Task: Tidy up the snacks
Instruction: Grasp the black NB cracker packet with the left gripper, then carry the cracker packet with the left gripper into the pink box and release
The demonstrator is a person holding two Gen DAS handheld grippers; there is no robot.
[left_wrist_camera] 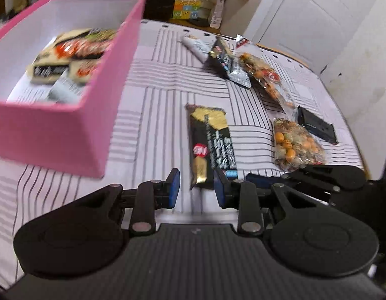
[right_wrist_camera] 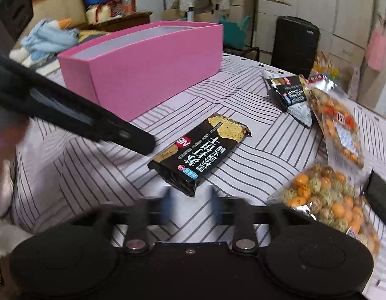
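Right now my target is the black foil-wrapped cracker packet with gold print, lying flat on the striped bedsheet just to the right of the tall pink cardboard box, apart from its wall. That box already holds several packets of the same sort.

My left gripper hovers over the packet's near end with its blue pads a narrow gap apart and nothing between them. My right gripper is blurred in its own view; its jaws stand partly apart at the same near end, holding nothing as far as I can tell.

I judge the packet light and thin, the wrapper slick and crinkly, the crackers inside brittle. I would pinch the crimped end seam or close gently across the narrow width, since a hard squeeze mid-body could snap the contents. Beyond it, further from the box, lie two clear bags of coated peanuts.
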